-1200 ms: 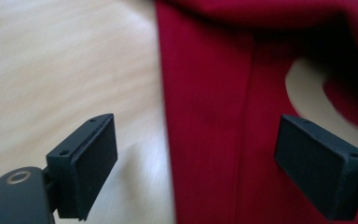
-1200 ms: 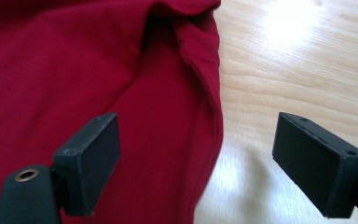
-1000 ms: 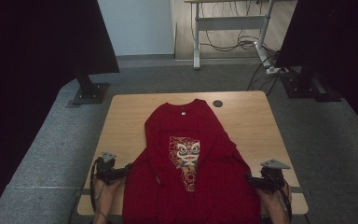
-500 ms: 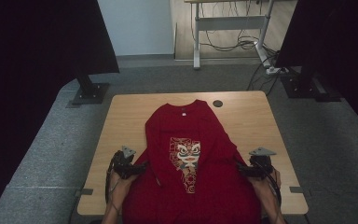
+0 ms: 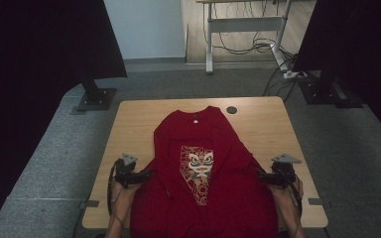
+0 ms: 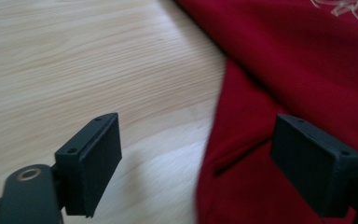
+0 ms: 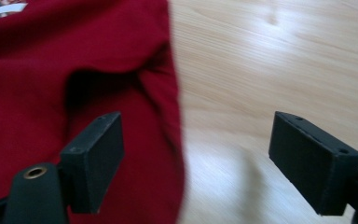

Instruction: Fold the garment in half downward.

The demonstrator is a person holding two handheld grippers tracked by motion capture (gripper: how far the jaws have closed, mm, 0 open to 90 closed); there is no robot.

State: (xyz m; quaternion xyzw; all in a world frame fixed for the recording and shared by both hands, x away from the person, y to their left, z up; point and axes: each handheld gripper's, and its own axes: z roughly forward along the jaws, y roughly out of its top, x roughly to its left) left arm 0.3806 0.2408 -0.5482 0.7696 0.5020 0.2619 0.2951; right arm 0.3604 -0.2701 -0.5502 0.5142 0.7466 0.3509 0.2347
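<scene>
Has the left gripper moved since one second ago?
Yes. In the high view the left gripper has moved inward, from beside the table's left edge to the red shirt's side; its fingers are open.

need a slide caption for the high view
Both open grippers, left gripper and right gripper, flank a red shirt on the table.

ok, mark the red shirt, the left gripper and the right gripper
red shirt (image 5: 206,139): high view, chest above the print.
left gripper (image 5: 149,174): high view, jaw tips at the shirt's left edge.
right gripper (image 5: 259,174): high view, jaw tips at the shirt's right edge.
</scene>
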